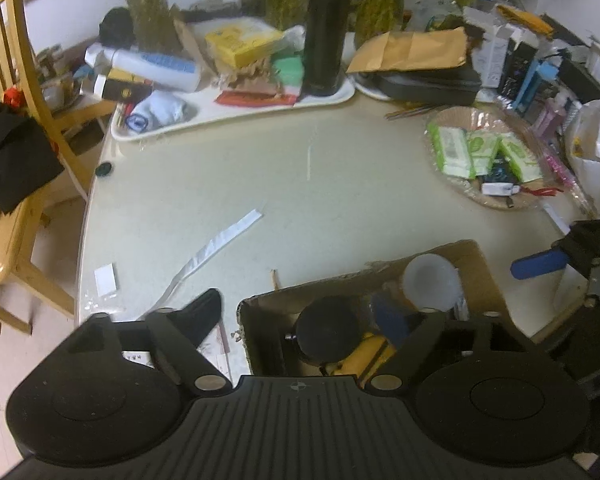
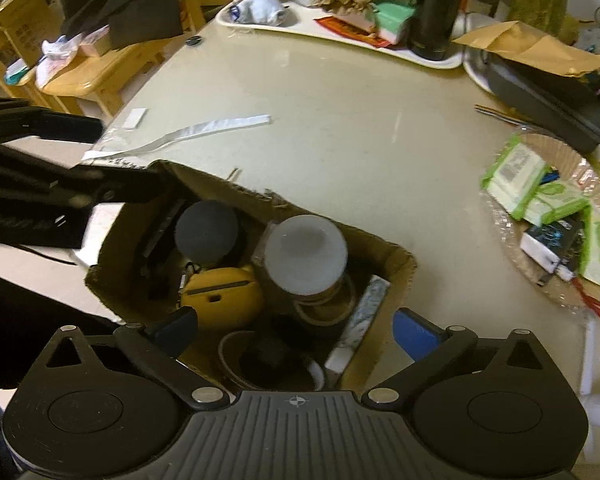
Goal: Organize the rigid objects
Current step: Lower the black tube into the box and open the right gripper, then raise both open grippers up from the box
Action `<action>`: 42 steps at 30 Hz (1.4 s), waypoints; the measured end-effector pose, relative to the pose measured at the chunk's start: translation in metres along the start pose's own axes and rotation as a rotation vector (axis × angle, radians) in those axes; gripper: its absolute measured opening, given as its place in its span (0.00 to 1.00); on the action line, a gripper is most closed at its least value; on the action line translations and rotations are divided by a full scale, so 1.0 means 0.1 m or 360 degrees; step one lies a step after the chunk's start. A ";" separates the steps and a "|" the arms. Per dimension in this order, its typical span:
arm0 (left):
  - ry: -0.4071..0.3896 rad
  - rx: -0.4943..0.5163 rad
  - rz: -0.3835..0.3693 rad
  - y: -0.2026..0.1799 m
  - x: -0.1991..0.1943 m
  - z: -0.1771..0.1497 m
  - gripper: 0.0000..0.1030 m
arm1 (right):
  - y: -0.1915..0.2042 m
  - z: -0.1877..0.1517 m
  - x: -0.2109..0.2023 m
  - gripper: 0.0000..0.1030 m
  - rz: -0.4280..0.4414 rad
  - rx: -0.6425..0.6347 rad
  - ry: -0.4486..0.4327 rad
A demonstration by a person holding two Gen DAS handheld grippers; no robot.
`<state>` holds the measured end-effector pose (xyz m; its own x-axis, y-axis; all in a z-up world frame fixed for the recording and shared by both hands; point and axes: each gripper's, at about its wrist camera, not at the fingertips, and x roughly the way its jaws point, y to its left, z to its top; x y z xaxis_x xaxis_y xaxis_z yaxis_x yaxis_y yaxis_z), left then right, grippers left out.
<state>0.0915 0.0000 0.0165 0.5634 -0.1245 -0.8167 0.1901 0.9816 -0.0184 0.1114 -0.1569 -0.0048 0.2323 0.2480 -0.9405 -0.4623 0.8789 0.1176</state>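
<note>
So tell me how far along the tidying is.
Done: the torn brown cardboard box already holds a black-lidded jar, a white-lidded jar and a yellow case. In hand: nothing; the left gripper and right gripper are both open over it. Left: the tall black flask on the white tray.

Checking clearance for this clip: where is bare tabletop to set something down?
The beige tabletop is bare in the middle, bordered by the white tray behind, the wicker plate of green packets at right, the open cardboard box in front and the white paper strip. The back edge is crowded.
</note>
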 end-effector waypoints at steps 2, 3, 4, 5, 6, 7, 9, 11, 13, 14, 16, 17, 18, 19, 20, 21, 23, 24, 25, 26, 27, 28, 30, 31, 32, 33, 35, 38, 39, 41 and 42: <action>-0.0048 -0.0005 -0.0007 -0.01 -0.06 -0.02 0.91 | -0.01 -0.01 -0.03 1.00 -0.0026 0.0016 -0.0023; -0.0073 -0.0013 0.0003 0.00 -0.09 -0.03 0.94 | -0.02 -0.03 -0.04 1.00 -0.0040 0.0026 -0.0036; -0.0099 -0.0023 0.0025 0.00 -0.13 -0.05 0.97 | -0.03 -0.04 -0.06 1.00 -0.0063 0.0036 -0.0052; -0.0124 -0.0027 0.0045 0.00 -0.16 -0.07 1.00 | -0.03 -0.05 -0.07 1.00 -0.0088 0.0041 -0.0063; -0.0141 -0.0031 0.0064 0.00 -0.18 -0.09 1.00 | -0.04 -0.07 -0.07 1.00 -0.0116 0.0043 -0.0071; -0.0153 -0.0037 0.0079 0.00 -0.20 -0.10 1.00 | -0.04 -0.09 -0.08 1.00 -0.0146 0.0045 -0.0081; -0.0156 -0.0059 0.0113 0.02 -0.23 -0.15 1.00 | -0.06 -0.13 -0.10 1.00 -0.0182 0.0055 -0.0101; -0.0149 -0.0060 0.0151 0.02 -0.26 -0.20 1.00 | -0.08 -0.16 -0.12 1.00 -0.0195 0.0076 -0.0113; -0.0140 -0.0041 0.0186 0.00 -0.28 -0.26 1.00 | -0.09 -0.21 -0.16 1.00 -0.0198 0.0103 -0.0129; -0.0131 -0.0032 0.0190 0.00 -0.28 -0.29 1.00 | -0.09 -0.23 -0.17 1.00 -0.0199 0.0112 -0.0135; -0.0105 -0.0007 0.0184 -0.03 -0.28 -0.35 1.00 | -0.09 -0.27 -0.21 1.00 -0.0199 0.0135 -0.0157; -0.0087 0.0013 0.0185 -0.04 -0.28 -0.39 1.00 | -0.09 -0.30 -0.23 1.00 -0.0198 0.0150 -0.0163; -0.0067 0.0030 0.0193 -0.06 -0.28 -0.42 1.00 | -0.09 -0.32 -0.24 1.00 -0.0195 0.0159 -0.0164; -0.0043 0.0041 0.0208 -0.07 -0.27 -0.46 1.00 | -0.09 -0.35 -0.26 1.00 -0.0191 0.0171 -0.0164; -0.0016 0.0045 0.0220 -0.07 -0.27 -0.50 1.00 | -0.08 -0.38 -0.26 1.00 -0.0187 0.0181 -0.0162; 0.0013 0.0048 0.0225 -0.08 -0.26 -0.53 1.00 | -0.07 -0.41 -0.27 1.00 -0.0183 0.0186 -0.0160; 0.0081 0.0049 0.0208 -0.09 -0.23 -0.59 1.00 | -0.05 -0.46 -0.28 1.00 -0.0175 0.0185 -0.0152; 0.0110 0.0051 0.0195 -0.09 -0.22 -0.62 1.00 | -0.03 -0.49 -0.27 1.00 -0.0172 0.0178 -0.0144; 0.0136 0.0053 0.0183 -0.09 -0.22 -0.64 1.00 | -0.01 -0.51 -0.26 1.00 -0.0171 0.0168 -0.0133; 0.0160 0.0057 0.0172 -0.10 -0.21 -0.67 1.00 | 0.01 -0.53 -0.26 1.00 -0.0170 0.0160 -0.0123; 0.0177 0.0062 0.0167 -0.11 -0.20 -0.69 1.00 | 0.04 -0.55 -0.24 1.00 -0.0168 0.0148 -0.0107; 0.0194 0.0068 0.0163 -0.13 -0.20 -0.70 1.00 | 0.06 -0.56 -0.23 1.00 -0.0166 0.0137 -0.0094; 0.0223 0.0080 0.0155 -0.15 -0.18 -0.72 1.00 | 0.09 -0.59 -0.20 1.00 -0.0163 0.0110 -0.0066; 0.0237 0.0083 0.0155 -0.16 -0.17 -0.73 1.00 | 0.11 -0.59 -0.18 1.00 -0.0163 0.0099 -0.0054; 0.0251 0.0080 0.0161 -0.16 -0.15 -0.73 1.00 | 0.12 -0.59 -0.17 1.00 -0.0164 0.0085 -0.0039; 0.0263 0.0078 0.0163 -0.17 -0.14 -0.73 1.00 | 0.13 -0.59 -0.16 1.00 -0.0165 0.0077 -0.0031; 0.0292 0.0059 0.0151 -0.17 -0.11 -0.72 1.00 | 0.14 -0.60 -0.13 1.00 -0.0169 0.0065 -0.0006; 0.0342 0.0003 0.0092 -0.13 -0.08 -0.72 1.00 | 0.16 -0.61 -0.11 1.00 -0.0176 0.0044 0.0022; 0.0355 -0.0014 0.0072 -0.12 -0.07 -0.73 1.00 | 0.16 -0.61 -0.10 1.00 -0.0179 0.0036 0.0031; 0.0374 -0.0038 0.0053 -0.11 -0.05 -0.72 1.00 | 0.17 -0.62 -0.08 1.00 -0.0185 0.0023 0.0050; 0.0379 -0.0041 0.0051 -0.11 -0.05 -0.72 1.00 | 0.18 -0.62 -0.07 1.00 -0.0189 0.0017 0.0060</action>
<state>0.0284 0.0003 -0.0211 0.3628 -0.0586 -0.9300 0.1527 0.9883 -0.0027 0.0487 -0.1684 -0.0159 0.2522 0.1265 -0.9594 -0.4243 0.9055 0.0079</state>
